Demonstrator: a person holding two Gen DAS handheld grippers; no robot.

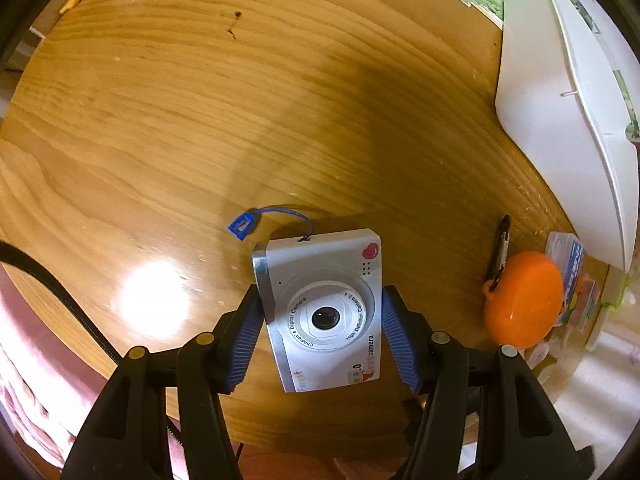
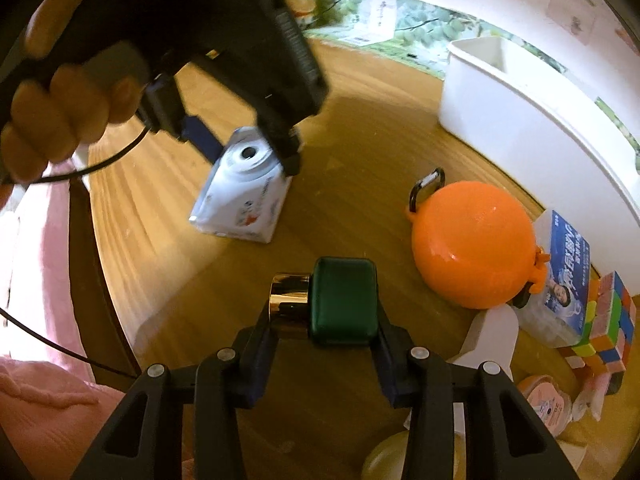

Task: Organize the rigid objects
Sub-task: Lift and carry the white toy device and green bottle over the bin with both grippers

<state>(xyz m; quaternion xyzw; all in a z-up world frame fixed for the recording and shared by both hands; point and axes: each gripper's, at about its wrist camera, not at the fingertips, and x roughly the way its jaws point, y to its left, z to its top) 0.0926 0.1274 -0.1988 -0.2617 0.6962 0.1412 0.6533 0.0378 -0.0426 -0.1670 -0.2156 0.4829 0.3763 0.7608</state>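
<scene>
We have both grippers loaded. In the left wrist view, the left gripper (image 1: 322, 334) is clamped on the toy camera (image 1: 320, 316), low in the centre of the frame, its blue pads pressing the two short sides so the lens faces up at us and the body stays flat and readable. The blue strap tag (image 1: 240, 227) trails off the top edge onto the table (image 1: 180, 120). In the right wrist view the same toy camera appears at centre left, tilted with one corner down near the wood, while a hand (image 2: 60, 120) at upper left works the grip.

The right gripper (image 2: 324, 316) is closed across a dark green bottle (image 2: 344, 300) with a gold cap (image 2: 290, 300), at lower centre of its frame. The bottle lies sideways between the pads, cap to the left, which we judge gives a steadier hold than pinching the narrow cap.

The white bin (image 2: 520, 120) stands at the upper right, probably the destination. The orange round case (image 2: 474, 244), a small box with a blue label (image 2: 568, 276) and a puzzle cube (image 2: 608, 320) crowd the right side, so we would carry high past them.
</scene>
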